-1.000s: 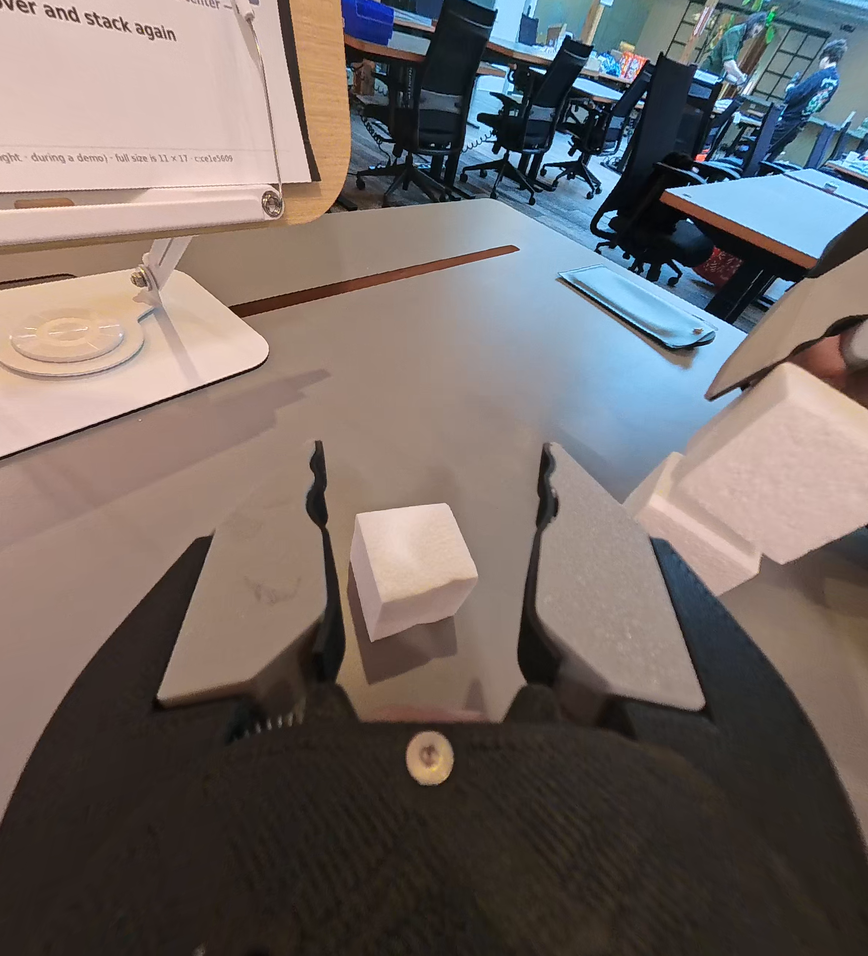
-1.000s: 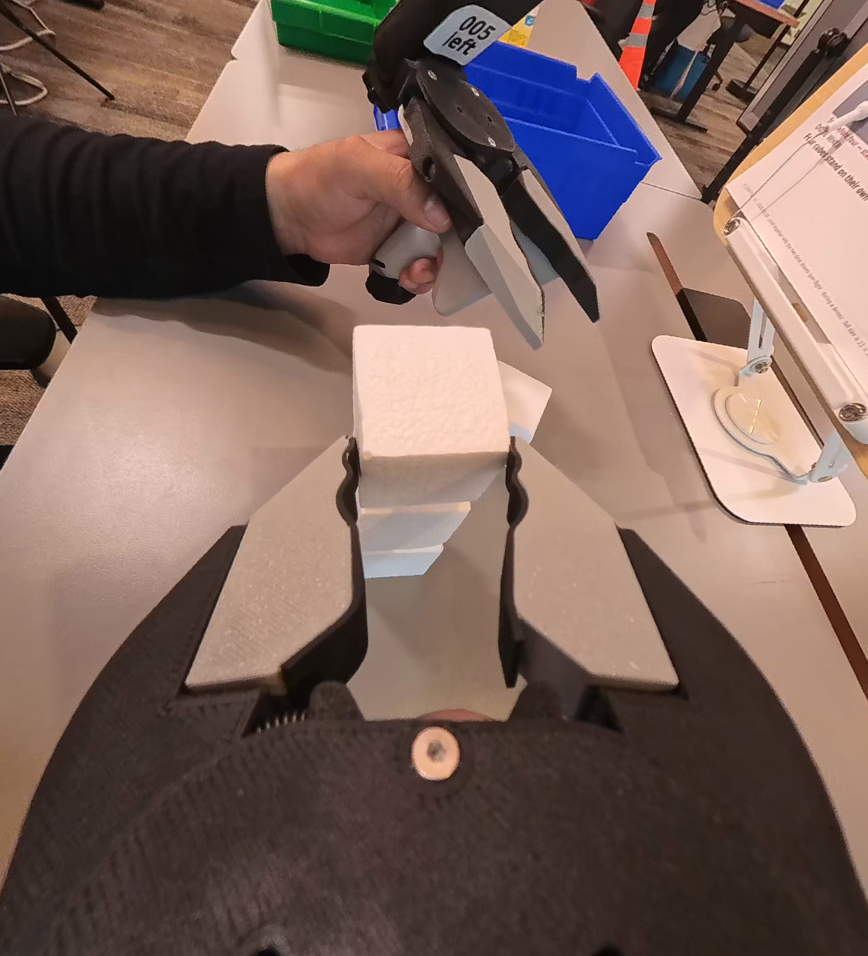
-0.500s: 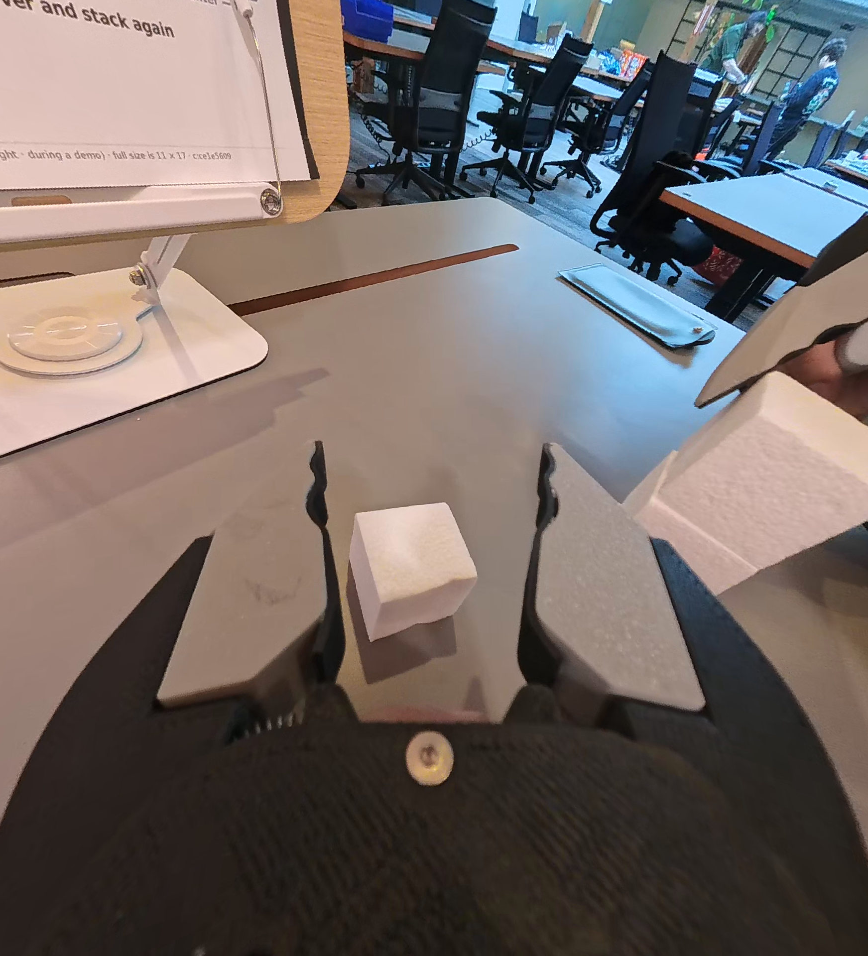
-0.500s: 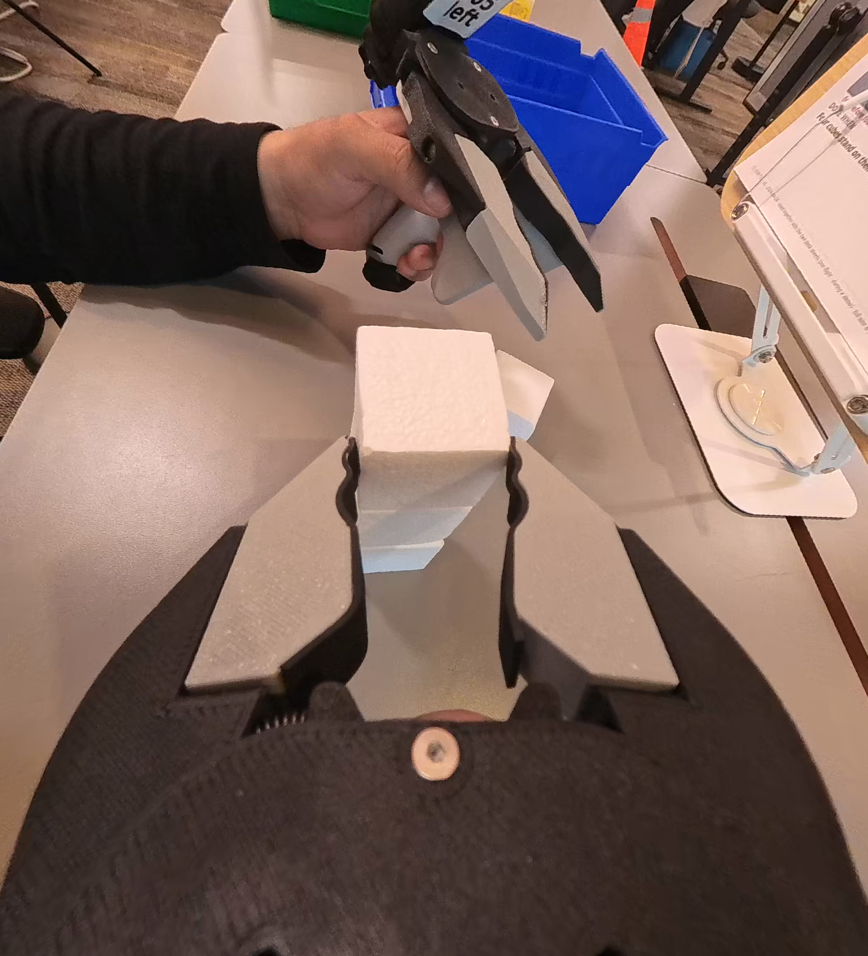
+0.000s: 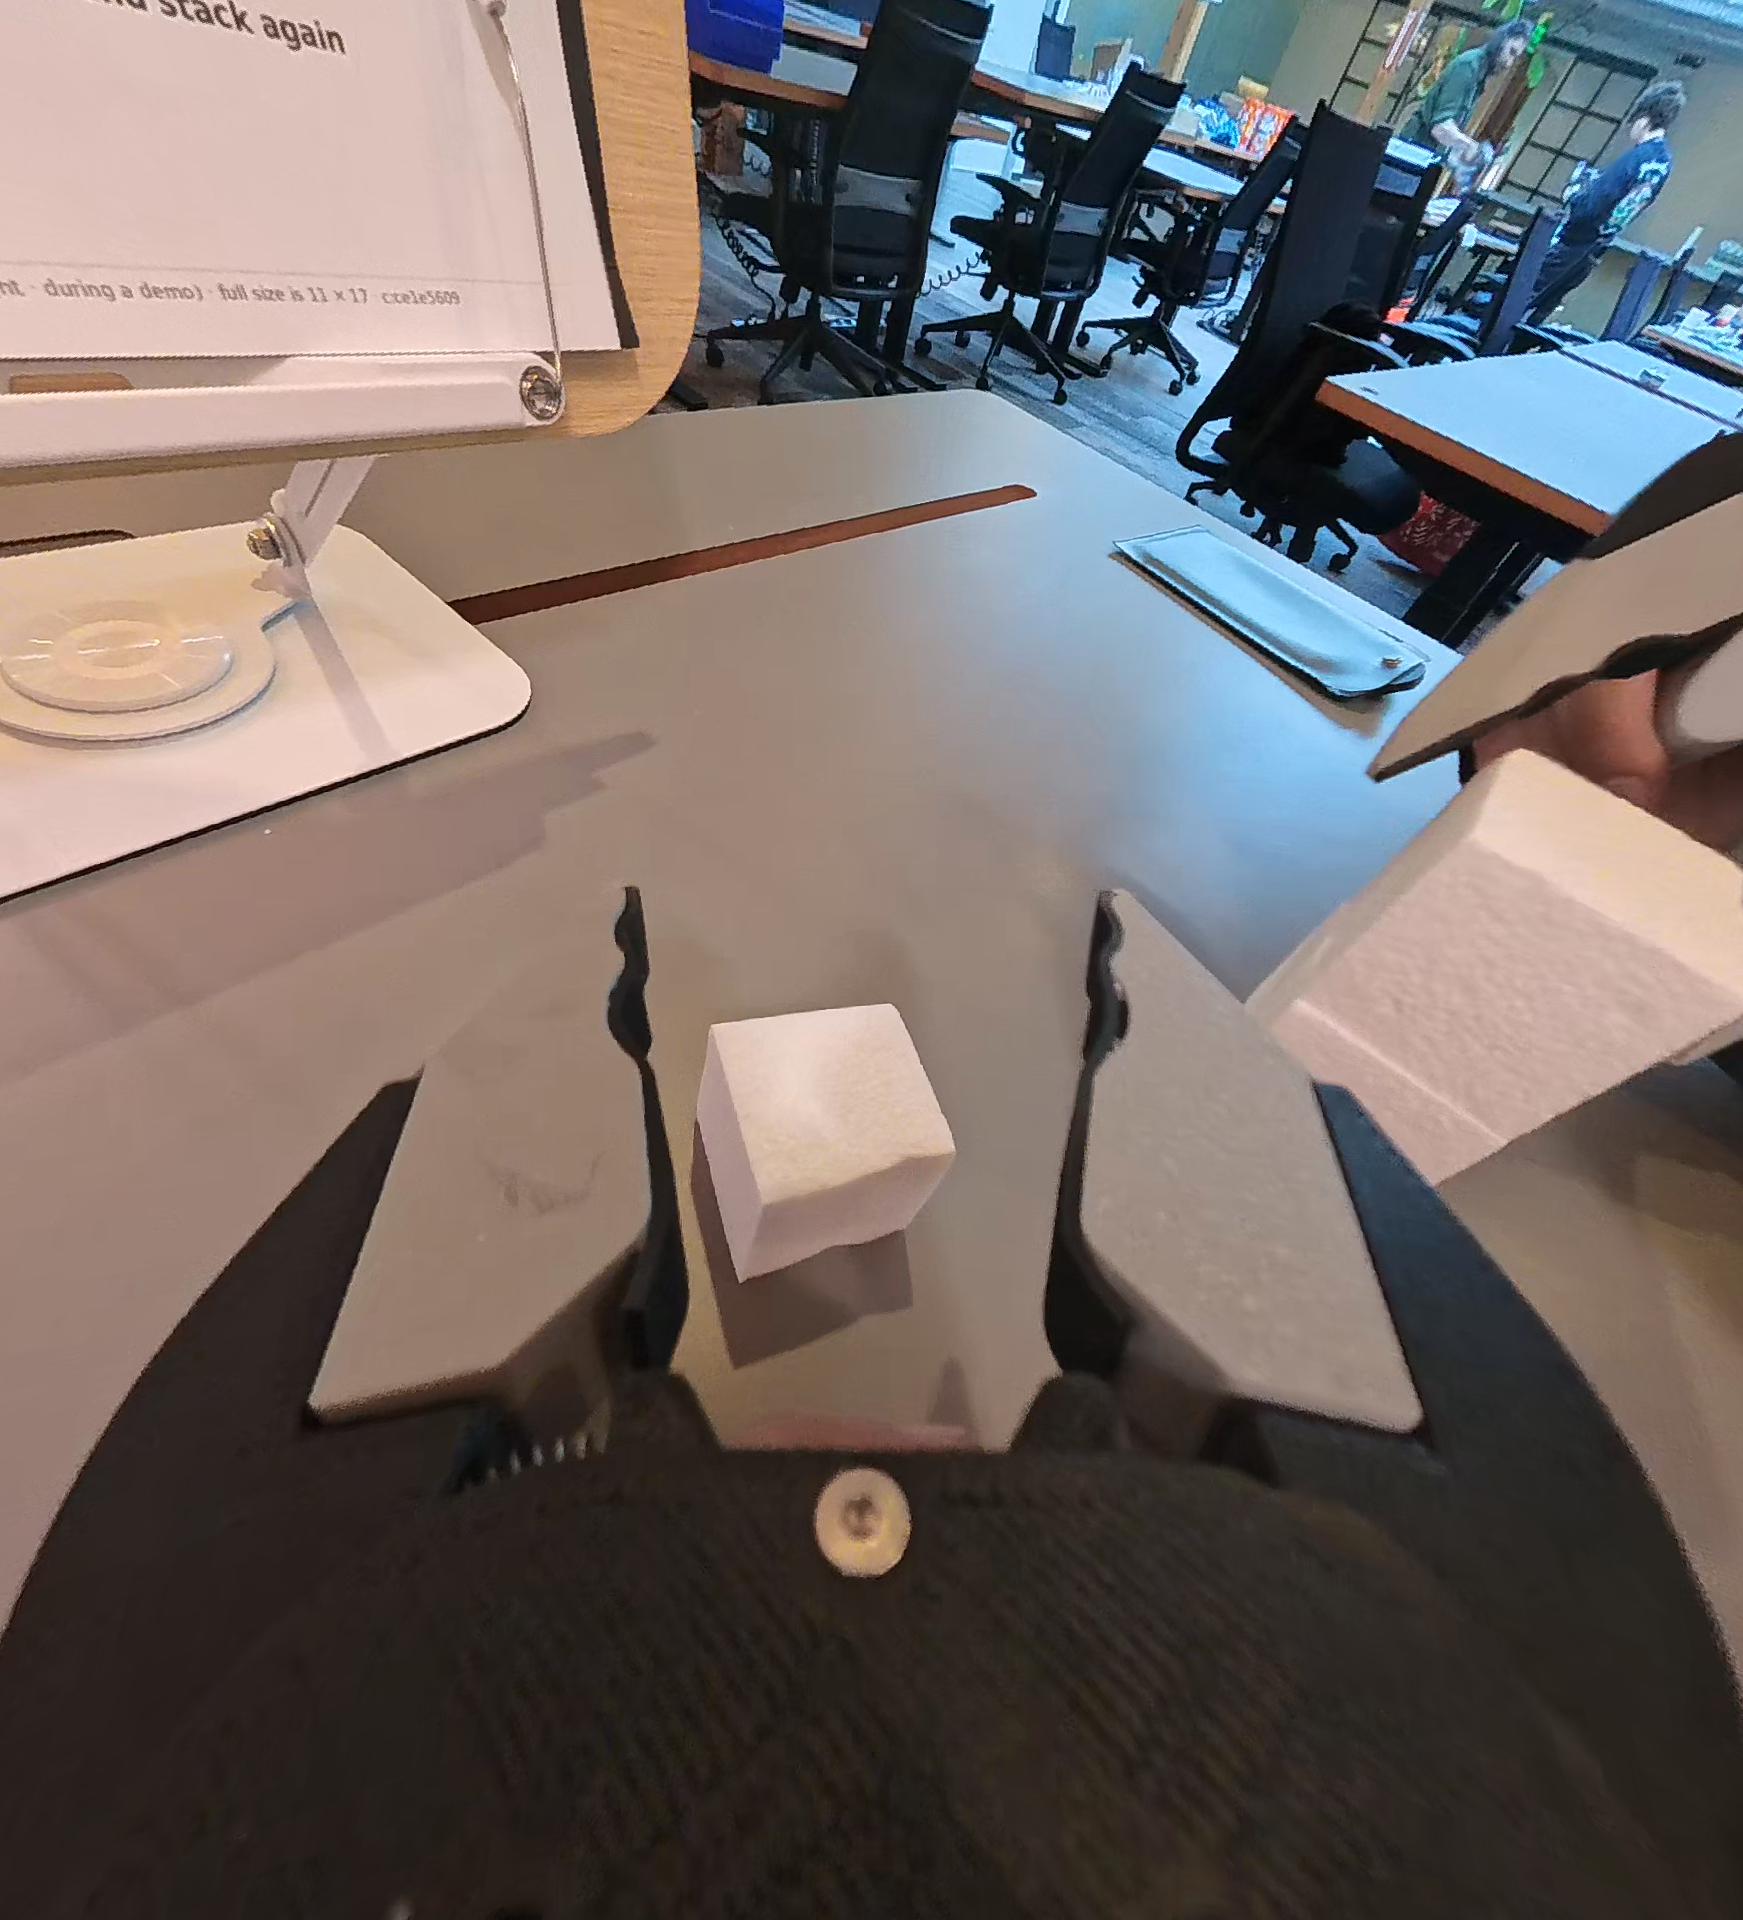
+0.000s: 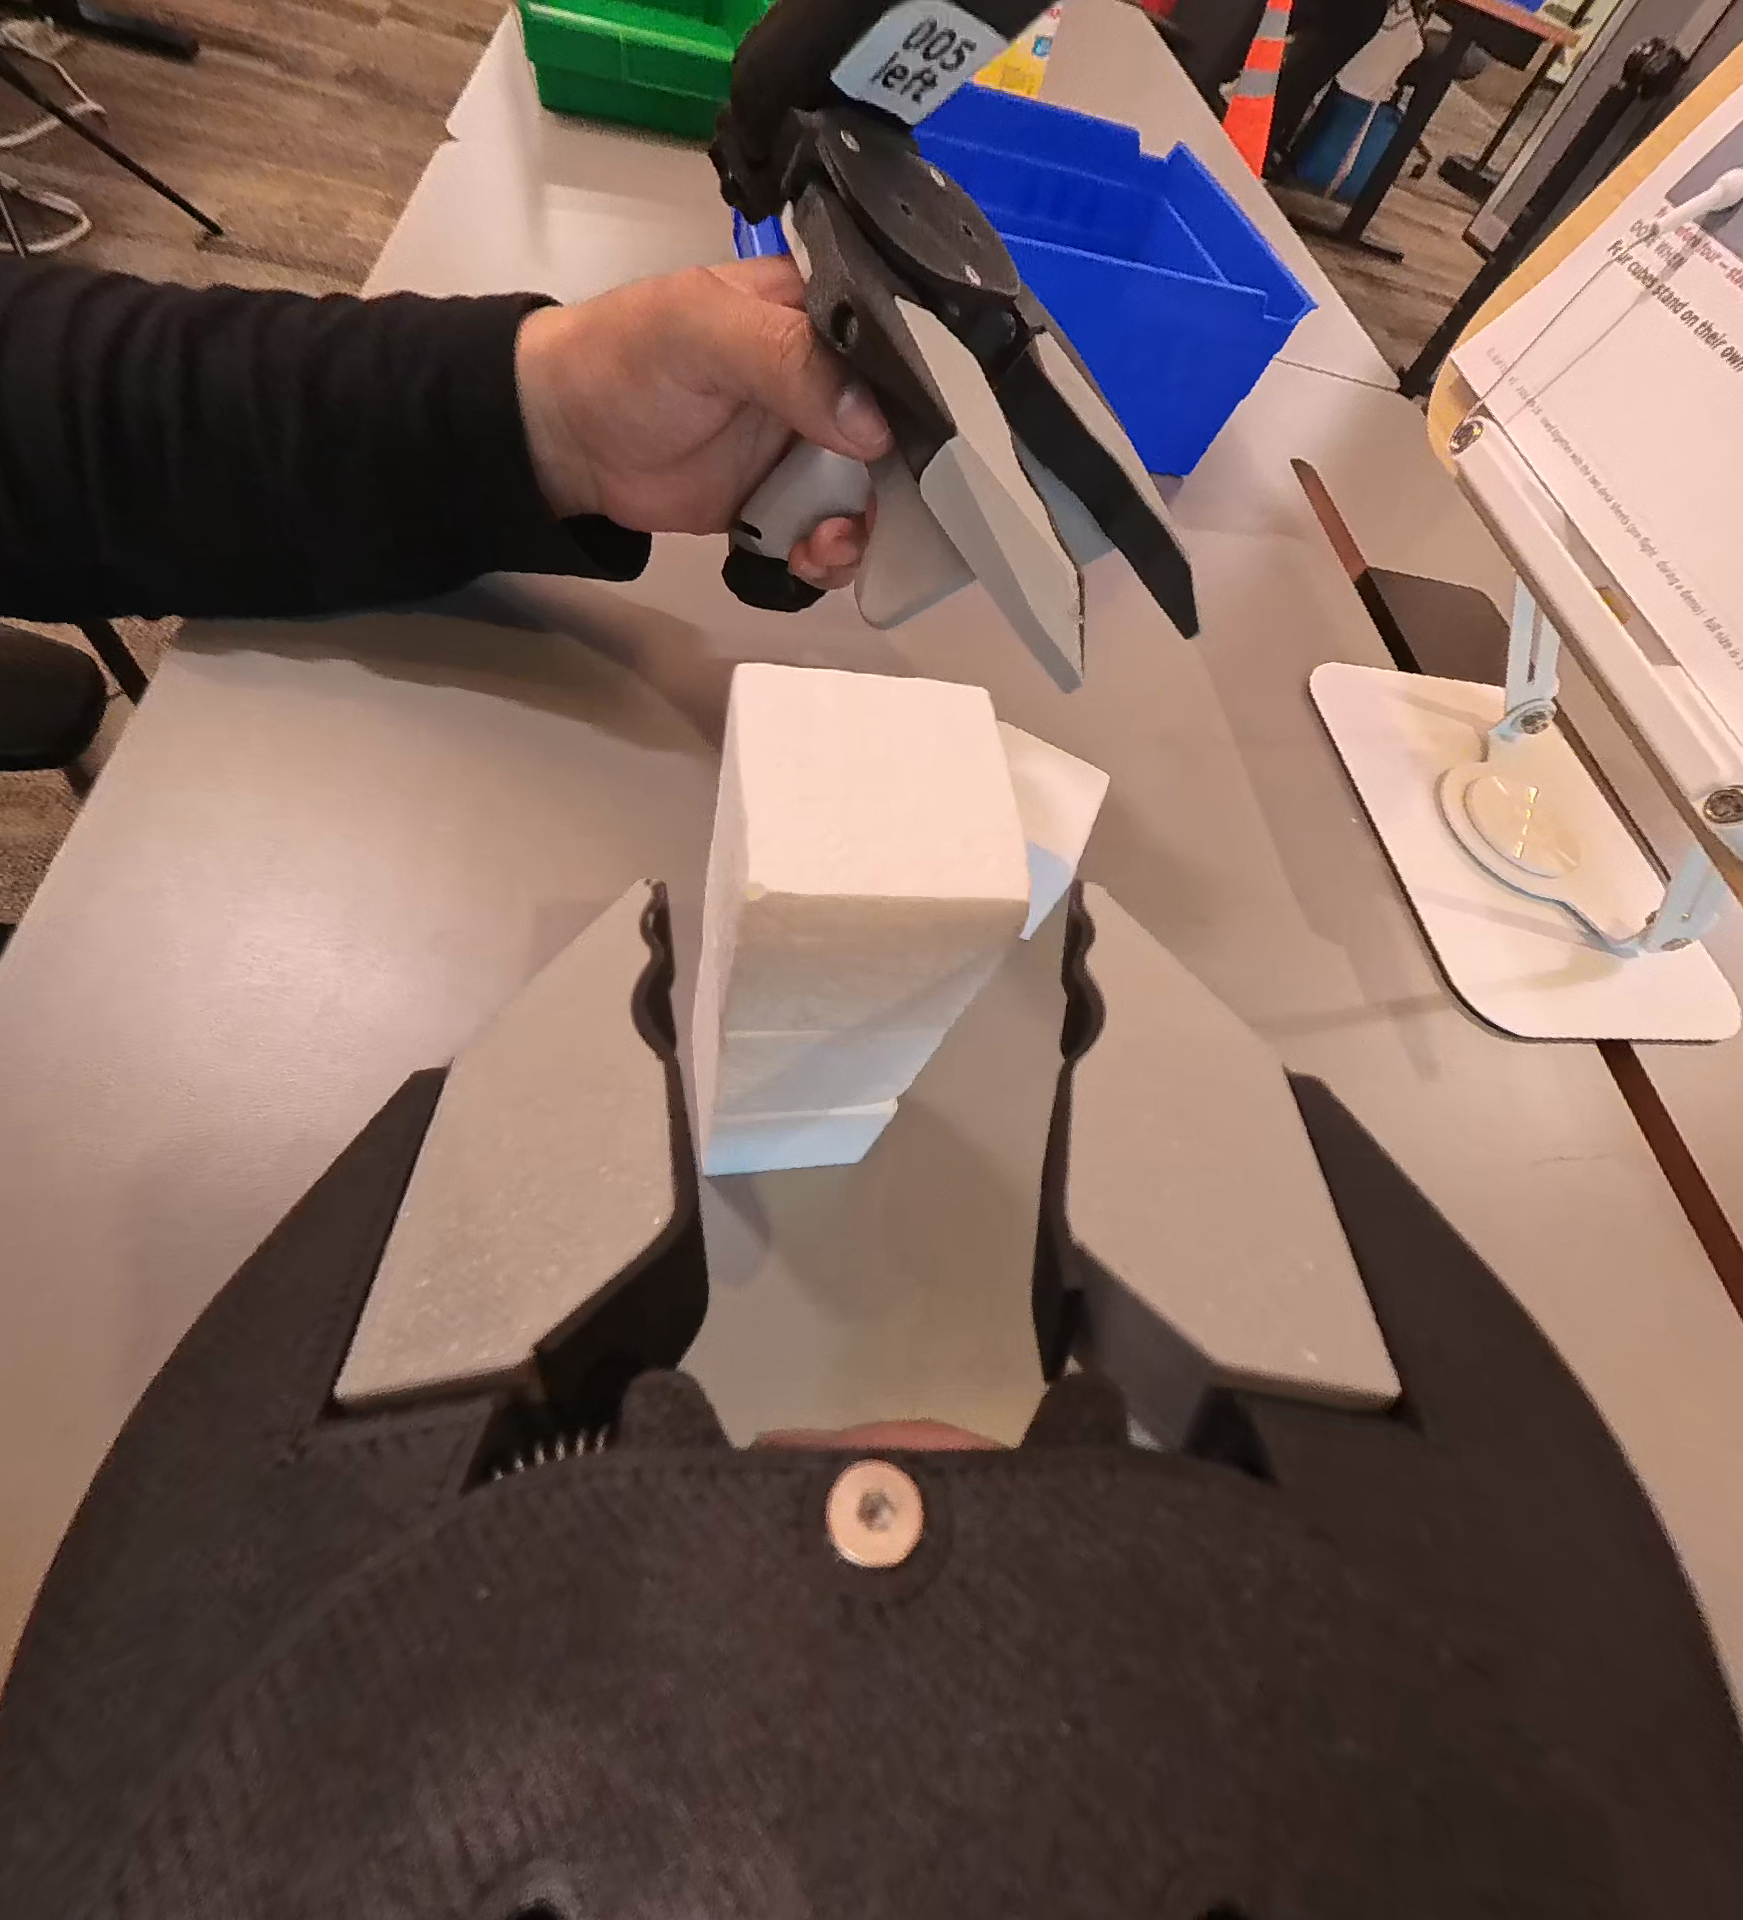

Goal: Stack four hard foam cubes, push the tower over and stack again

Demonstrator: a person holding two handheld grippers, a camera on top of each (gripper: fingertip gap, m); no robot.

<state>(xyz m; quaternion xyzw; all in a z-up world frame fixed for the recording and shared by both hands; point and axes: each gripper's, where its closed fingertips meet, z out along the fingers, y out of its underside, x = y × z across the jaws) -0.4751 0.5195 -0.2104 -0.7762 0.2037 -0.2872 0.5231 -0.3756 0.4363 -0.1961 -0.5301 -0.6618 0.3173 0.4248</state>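
Stacking underway, three cubes up, one loose.

Left wrist view: our left gripper (image 5: 862,1023) hovered, fingers wide and empty, over the loose cube (image 5: 820,1127) on the tabletop (image 5: 846,727). Right wrist view: our right gripper (image 6: 862,971) had spread beside the stack (image 6: 846,914), gripping nothing; next comes closing squarely on that loose cube.

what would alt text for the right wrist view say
A stack of three white foam cubes stands on a grey table between the open fingers of the right gripper. Above and behind it, a hand holds the left gripper open over a fourth cube, with a blue bin beyond.
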